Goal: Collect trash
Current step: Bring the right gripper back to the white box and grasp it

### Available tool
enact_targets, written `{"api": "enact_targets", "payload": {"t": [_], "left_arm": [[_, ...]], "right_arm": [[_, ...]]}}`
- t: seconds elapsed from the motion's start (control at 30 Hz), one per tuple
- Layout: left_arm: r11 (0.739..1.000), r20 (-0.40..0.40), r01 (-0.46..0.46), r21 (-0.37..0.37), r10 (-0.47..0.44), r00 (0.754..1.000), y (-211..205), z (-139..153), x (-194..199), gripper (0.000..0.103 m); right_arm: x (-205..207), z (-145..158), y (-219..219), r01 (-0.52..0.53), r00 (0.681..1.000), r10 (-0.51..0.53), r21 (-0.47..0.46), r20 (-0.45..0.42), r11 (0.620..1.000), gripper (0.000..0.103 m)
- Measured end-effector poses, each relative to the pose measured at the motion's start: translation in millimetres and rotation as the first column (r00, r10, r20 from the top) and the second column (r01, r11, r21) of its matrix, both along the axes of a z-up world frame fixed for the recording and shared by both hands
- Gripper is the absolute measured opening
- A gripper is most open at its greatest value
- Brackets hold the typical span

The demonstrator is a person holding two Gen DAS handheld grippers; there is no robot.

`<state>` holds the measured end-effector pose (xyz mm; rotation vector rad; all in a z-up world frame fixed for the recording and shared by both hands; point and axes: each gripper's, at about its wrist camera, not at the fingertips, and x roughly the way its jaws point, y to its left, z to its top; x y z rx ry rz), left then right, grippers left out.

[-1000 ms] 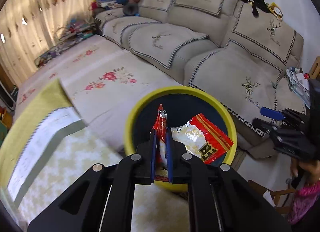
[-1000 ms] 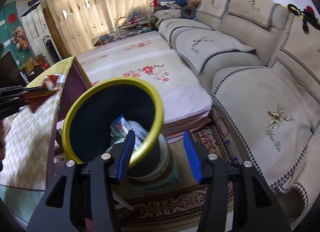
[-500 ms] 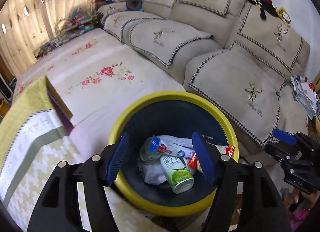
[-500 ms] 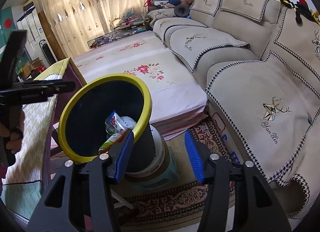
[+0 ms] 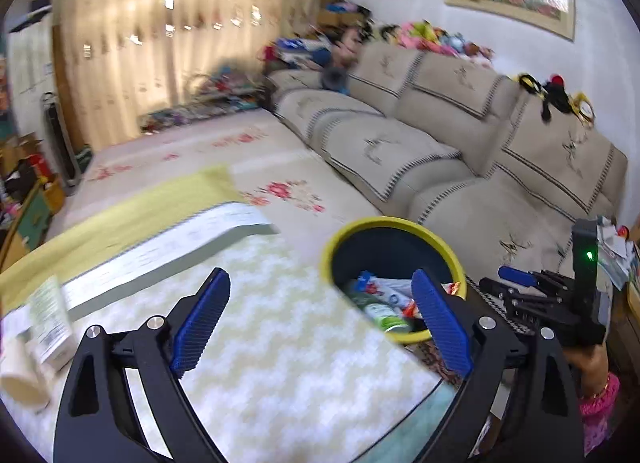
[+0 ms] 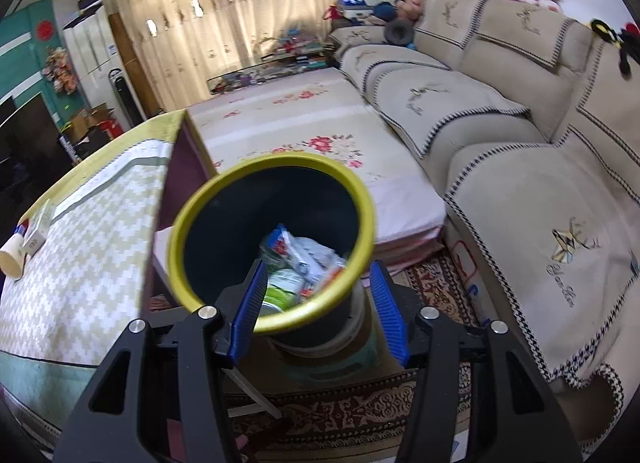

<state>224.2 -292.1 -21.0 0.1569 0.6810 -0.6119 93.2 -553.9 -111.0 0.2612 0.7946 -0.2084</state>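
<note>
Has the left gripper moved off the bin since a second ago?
Yes. The left gripper has swung away from over the yellow-rimmed bin toward the table, jaws opening and empty; the red wrapper is gone.

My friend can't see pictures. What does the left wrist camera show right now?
The left gripper has nothing between its blue fingers, and its jaws are opening above a table with a zigzag cloth. Past the table edge stands a yellow-rimmed bin with wrappers and a green can inside. A paper cup lies far left.

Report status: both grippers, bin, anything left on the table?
Left gripper empty, jaws opening. Right gripper astride yellow bin rim, grip unclear. Paper cup and carton on table.
</note>
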Motion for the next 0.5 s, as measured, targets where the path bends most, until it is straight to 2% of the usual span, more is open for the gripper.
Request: {"api": "enact_targets", "payload": {"t": [0.1,0.2,0.4,0.5], "left_arm": [[0.996,0.037,-0.084,-0.008,0.084,0.996,48.5,5.4,-19.6,0.096],[0.983,0.057,-0.185,-0.008,0.186,0.981,99.6,3.9,-37.0,0.097],[0.923,0.048,-0.384,-0.024,0.385,0.922,203.0,-9.1,-65.9,0.098],[0.887,0.042,-0.460,-0.040,0.462,0.886,249.4,-15.9,-78.3,0.098]], "right_arm": [[10.3,4.4,21.4,-0.048,0.999,0.048,-0.008,0.003,0.999,0.051],[23.2,9.3,47.2,-0.101,0.995,0.101,-0.018,0.001,0.995,0.052],[54.9,22.7,120.8,-0.240,0.971,0.241,-0.032,0.008,0.970,0.052],[76.3,31.4,179.3,-0.346,0.938,0.347,-0.046,0.013,0.937,0.052]]}}
